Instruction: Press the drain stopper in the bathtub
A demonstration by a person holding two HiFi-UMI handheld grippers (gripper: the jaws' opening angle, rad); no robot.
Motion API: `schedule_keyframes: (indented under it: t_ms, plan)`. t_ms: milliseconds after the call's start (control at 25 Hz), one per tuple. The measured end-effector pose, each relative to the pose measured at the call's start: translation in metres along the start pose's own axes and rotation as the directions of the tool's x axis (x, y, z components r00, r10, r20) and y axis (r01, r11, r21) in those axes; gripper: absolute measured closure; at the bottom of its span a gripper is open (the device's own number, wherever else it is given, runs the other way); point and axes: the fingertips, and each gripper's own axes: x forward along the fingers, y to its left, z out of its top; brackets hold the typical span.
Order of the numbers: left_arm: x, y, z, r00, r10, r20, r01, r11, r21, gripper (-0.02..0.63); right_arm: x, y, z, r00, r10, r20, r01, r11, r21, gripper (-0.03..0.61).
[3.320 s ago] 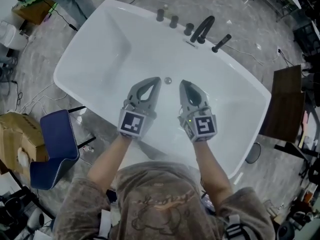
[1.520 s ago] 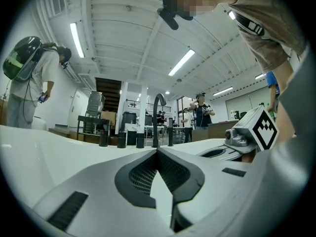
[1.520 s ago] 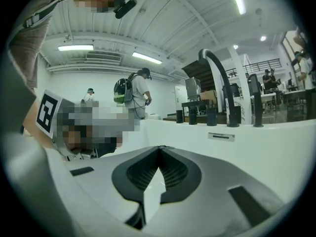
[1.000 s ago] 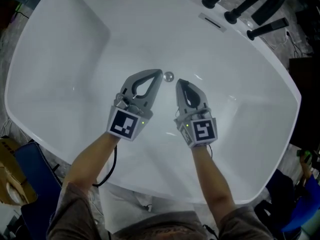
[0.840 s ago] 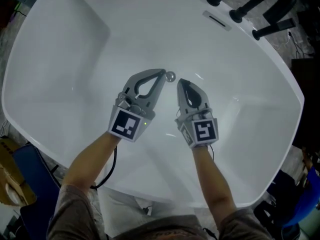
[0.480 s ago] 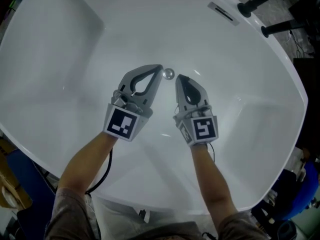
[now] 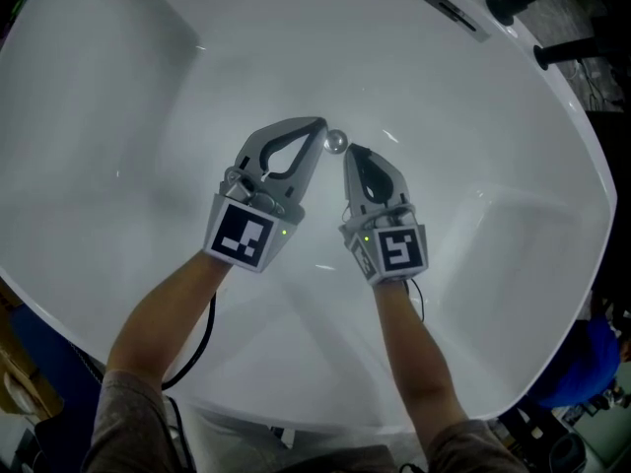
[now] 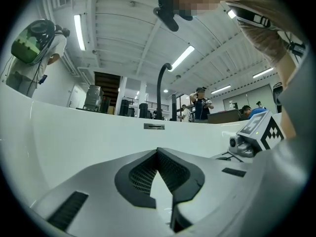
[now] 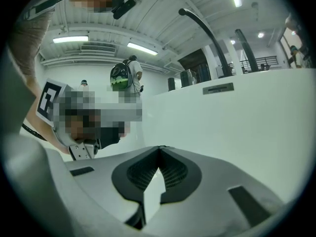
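The small round chrome drain stopper (image 7: 336, 143) sits on the floor of the white bathtub (image 7: 118, 97). My left gripper (image 7: 318, 126) is shut, its tips just left of and beyond the stopper. My right gripper (image 7: 351, 153) is shut too, with its tips right beside the stopper's near right edge. Whether either one touches it I cannot tell. In the left gripper view the left gripper (image 8: 158, 150) points at the tub's far wall with its jaws together. The right gripper (image 9: 159, 147) looks the same in its own view. Neither gripper view shows the stopper.
An overflow plate (image 7: 455, 10) is set in the far tub wall, with dark faucet handles (image 7: 567, 52) on the rim above. The curved faucet spout (image 8: 161, 83) rises behind the wall. The tub walls slope up on all sides of both grippers.
The head view has come lower over the tub, so the far rim has slid toward the frame's top. Both grippers stay shut, and the right tips have crept closer to the stopper.
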Motion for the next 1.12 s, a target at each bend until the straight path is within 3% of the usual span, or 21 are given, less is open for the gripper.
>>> schedule_keyframes:
  t_ms: [240,600,1120]
  plan:
    - [0.008,0.003,-0.015,1.000,-0.011,0.015,0.011,1.000,-0.014,0.610,0.013,-0.008,-0.021,1.000,-0.014,-0.016,0.014,1.000,0.003,0.577]
    - [0.012,-0.001,-0.065,0.999,-0.023,-0.036,0.021,0.999,-0.043,0.610,0.034,-0.020,-0.068,0.997,-0.022,-0.075,0.022,1.000,-0.003,0.577]
    - [0.021,0.006,-0.080,1.000,-0.004,-0.020,0.003,0.999,-0.050,0.611,0.077,-0.051,-0.153,0.971,-0.041,-0.236,0.037,0.999,-0.023,0.577]
